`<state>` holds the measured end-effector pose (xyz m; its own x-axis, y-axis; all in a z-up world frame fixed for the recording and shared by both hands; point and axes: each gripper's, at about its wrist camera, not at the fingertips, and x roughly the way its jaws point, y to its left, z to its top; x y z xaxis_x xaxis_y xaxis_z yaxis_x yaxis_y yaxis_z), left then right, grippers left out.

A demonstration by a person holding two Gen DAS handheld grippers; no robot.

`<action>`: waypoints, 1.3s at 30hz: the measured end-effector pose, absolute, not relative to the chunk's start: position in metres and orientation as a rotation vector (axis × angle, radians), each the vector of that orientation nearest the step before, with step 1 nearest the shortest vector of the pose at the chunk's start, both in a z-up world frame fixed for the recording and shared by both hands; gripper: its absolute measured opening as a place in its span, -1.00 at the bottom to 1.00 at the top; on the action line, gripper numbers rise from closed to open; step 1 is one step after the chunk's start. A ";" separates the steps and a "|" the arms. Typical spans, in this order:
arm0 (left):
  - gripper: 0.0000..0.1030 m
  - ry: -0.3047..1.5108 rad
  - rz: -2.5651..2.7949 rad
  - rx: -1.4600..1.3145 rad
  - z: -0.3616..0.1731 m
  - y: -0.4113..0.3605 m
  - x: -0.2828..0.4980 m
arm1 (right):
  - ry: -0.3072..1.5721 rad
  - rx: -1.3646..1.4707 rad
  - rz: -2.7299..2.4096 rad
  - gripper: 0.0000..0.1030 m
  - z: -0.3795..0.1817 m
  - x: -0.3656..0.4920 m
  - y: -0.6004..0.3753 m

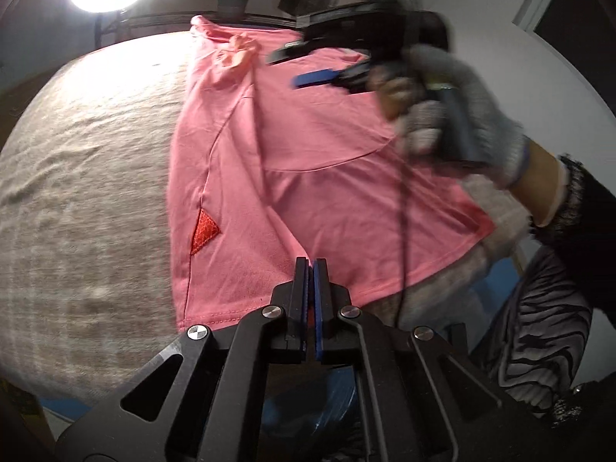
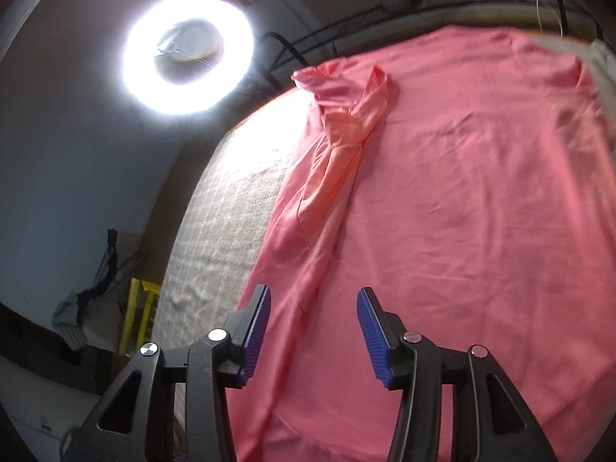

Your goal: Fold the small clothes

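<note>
Two grippers work over one pink shirt point(image 1: 308, 154) spread on a tabletop covered with a grey-beige cloth point(image 1: 84, 192).

Nearest in the left wrist view, the left gripper point(image 1: 311, 265) has its jaws clenched together, blue pads meeting, right at the near hem of the shirt. A ridge of pink fabric runs up to the fingertips, but whether any cloth is pinched between the pads cannot be told. Just left of it, a small red triangular patch point(image 1: 204, 233) sits on a side seam of the shirt.

In the right wrist view, the right gripper point(image 2: 312, 304) hangs above the shirt point(image 2: 442, 211) with its jaws apart; nothing lies between its blue pads. A gloved hand point(image 1: 458, 104) carries that gripper over the far right part of the garment, blurred in the left view, with a dark cable hanging from it across the fabric.

Farther on, one side of the shirt is folded inward, and a sleeve point(image 2: 346, 146) lies crumpled along that fold, lighter in tone.

Beyond the tabletop's far edge, a bright ring light point(image 2: 188, 56) glares against the wall.
</note>
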<state>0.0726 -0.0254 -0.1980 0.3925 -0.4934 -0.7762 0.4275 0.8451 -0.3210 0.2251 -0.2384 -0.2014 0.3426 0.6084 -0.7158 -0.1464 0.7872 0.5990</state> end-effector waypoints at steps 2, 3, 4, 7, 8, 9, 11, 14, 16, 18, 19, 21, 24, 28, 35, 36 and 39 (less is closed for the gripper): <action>-1.00 1.008 -0.598 -0.066 -0.197 -0.030 0.073 | 1.155 0.487 0.530 -0.02 -0.212 0.234 -0.228; -1.00 1.008 -0.600 -0.067 -0.197 -0.030 0.073 | 1.170 0.462 0.529 -0.02 -0.217 0.239 -0.219; -1.00 1.008 -0.600 -0.068 -0.197 -0.030 0.074 | 1.177 0.434 0.527 -0.06 -0.219 0.242 -0.213; -1.00 1.009 -0.593 -0.100 -0.196 -0.024 0.079 | 1.193 0.364 0.538 -0.69 -0.227 0.250 -0.192; -1.00 1.009 -0.593 -0.115 -0.196 -0.020 0.080 | 1.200 0.351 0.544 -0.96 -0.229 0.251 -0.188; -1.00 1.011 -0.595 -0.140 -0.195 -0.017 0.081 | 1.203 0.328 0.537 -0.99 -0.230 0.252 -0.184; -1.00 1.015 -0.608 -0.210 -0.194 -0.011 0.084 | 1.197 0.271 0.510 -1.00 -0.224 0.251 -0.181; -1.00 1.025 -0.610 -0.214 -0.197 -0.017 0.084 | 1.167 0.262 0.471 -0.99 -0.202 0.252 -0.197; -1.00 1.084 -0.640 -0.158 -0.205 -0.030 0.086 | 1.169 0.240 0.455 -0.80 -0.196 0.254 -0.206; -0.87 1.124 -0.635 -0.126 -0.205 -0.035 0.086 | 1.197 0.213 0.450 -0.07 -0.196 0.260 -0.211; -0.76 1.129 -0.638 -0.118 -0.202 -0.037 0.086 | 1.188 0.207 0.446 -0.04 -0.194 0.262 -0.214; -0.37 1.089 -0.613 -0.103 -0.192 -0.037 0.087 | 1.149 0.182 0.432 -0.05 -0.188 0.272 -0.218; -0.34 1.023 -0.550 -0.123 -0.179 -0.030 0.095 | 1.068 0.180 0.457 -0.08 -0.174 0.291 -0.225; -0.34 1.014 -0.474 -0.184 -0.184 -0.016 0.114 | 0.970 0.101 0.463 -0.05 -0.152 0.333 -0.208; -0.34 1.093 -0.444 -0.219 -0.205 -0.016 0.138 | 0.931 -0.107 0.471 0.18 -0.156 0.422 -0.143; -0.34 1.094 -0.438 -0.218 -0.206 -0.015 0.140 | 0.934 -0.142 0.465 0.18 -0.162 0.433 -0.136; -0.34 1.129 -0.417 -0.237 -0.217 -0.013 0.150 | 0.948 -0.242 0.453 0.08 -0.181 0.461 -0.113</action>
